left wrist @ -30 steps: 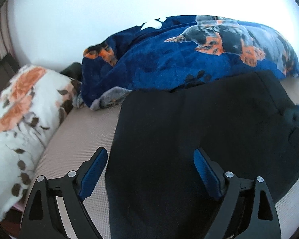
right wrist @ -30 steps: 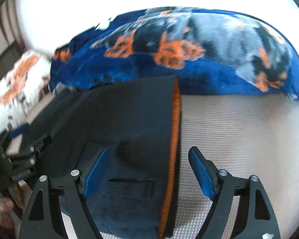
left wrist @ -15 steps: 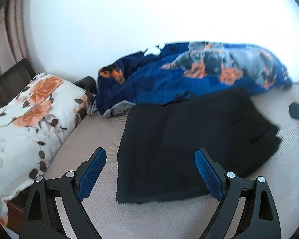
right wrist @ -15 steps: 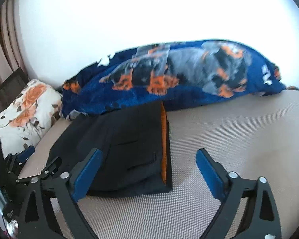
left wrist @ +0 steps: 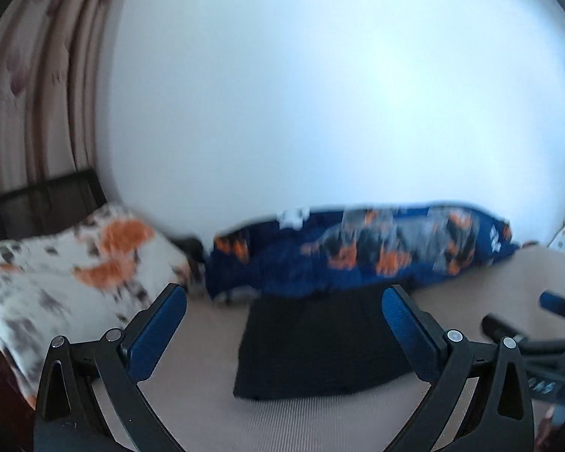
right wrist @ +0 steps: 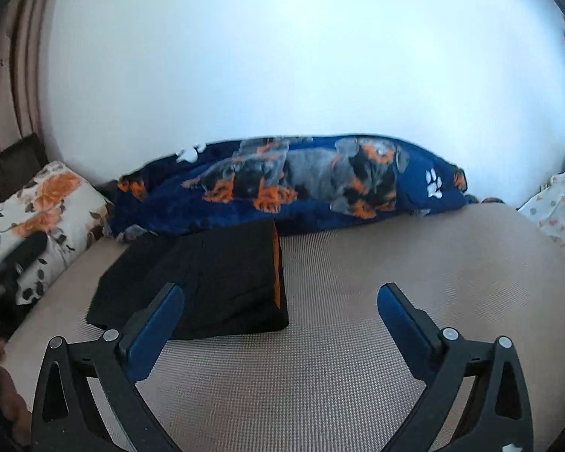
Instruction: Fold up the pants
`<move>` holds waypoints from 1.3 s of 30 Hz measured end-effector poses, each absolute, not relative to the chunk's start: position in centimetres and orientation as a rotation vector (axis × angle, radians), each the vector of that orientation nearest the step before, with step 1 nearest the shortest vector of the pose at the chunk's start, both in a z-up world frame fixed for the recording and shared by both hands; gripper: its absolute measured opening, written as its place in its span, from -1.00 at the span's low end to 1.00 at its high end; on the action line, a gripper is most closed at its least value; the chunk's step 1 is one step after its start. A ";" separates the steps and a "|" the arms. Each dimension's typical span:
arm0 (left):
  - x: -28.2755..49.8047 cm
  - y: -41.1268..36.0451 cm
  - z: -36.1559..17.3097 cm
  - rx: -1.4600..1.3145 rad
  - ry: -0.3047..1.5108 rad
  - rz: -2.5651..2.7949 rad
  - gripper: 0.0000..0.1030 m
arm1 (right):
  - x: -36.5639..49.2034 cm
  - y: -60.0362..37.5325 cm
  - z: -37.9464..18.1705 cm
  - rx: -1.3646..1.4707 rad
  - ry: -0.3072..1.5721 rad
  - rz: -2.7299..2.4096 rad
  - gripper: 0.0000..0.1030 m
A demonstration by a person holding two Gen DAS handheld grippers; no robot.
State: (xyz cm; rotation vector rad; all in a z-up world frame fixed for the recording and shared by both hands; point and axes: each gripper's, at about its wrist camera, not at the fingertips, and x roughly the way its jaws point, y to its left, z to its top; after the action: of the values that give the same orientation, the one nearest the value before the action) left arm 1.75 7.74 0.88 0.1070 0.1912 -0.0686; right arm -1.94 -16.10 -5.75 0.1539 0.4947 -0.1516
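The black pants [left wrist: 320,339] lie folded into a flat rectangle on the beige mattress [right wrist: 395,282], close against the blue blanket. An orange stripe [right wrist: 275,263] runs along their right edge. My left gripper [left wrist: 284,293] hangs above and in front of the pants, its jaws opening wide with nothing between them. My right gripper [right wrist: 279,290] is raised over bare mattress just right of the pants [right wrist: 207,275], its jaws also opening and empty. Each gripper shows at the edge of the other's view: the right gripper [left wrist: 546,320] and the left gripper [right wrist: 11,248].
A blue blanket with a dog print [right wrist: 301,184] is bunched along the white wall behind the pants. A floral pillow [left wrist: 67,263] lies at the left, with curtains [left wrist: 37,94] behind it. White patterned bedding [right wrist: 557,207] sits at the far right.
Both grippers have lifted and drawn back from the pants, so the pants look smaller and farther. Both sets of jaws have spread wider. The left wrist view now tilts up toward the wall.
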 end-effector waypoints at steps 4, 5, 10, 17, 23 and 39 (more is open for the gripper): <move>-1.0 7.9 3.9 0.069 0.143 -0.099 1.00 | -3.5 -16.5 -4.1 0.185 0.457 -0.131 0.97; -1.6 7.9 4.2 0.069 0.150 -0.081 1.00 | -3.8 -16.6 -3.6 0.190 0.450 -0.129 0.98; -2.7 7.6 4.0 0.069 0.221 -0.032 1.00 | -5.2 -16.8 -1.8 0.195 0.413 -0.103 0.98; -2.1 8.2 2.6 0.011 0.333 -0.076 1.00 | -6.2 -16.2 -1.6 0.178 0.413 -0.075 0.98; -1.3 8.9 1.8 -0.024 0.383 -0.079 1.00 | -6.2 -15.8 -2.2 0.168 0.443 -0.050 0.98; 1.2 8.6 -0.7 -0.003 0.461 -0.082 1.00 | -5.1 -15.2 -3.8 0.134 0.493 -0.043 0.98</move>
State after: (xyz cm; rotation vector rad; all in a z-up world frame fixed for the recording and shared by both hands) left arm 1.22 8.65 -0.71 -0.0026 0.4614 -0.0816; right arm -5.10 -15.25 -3.81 0.1343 0.4935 -0.0430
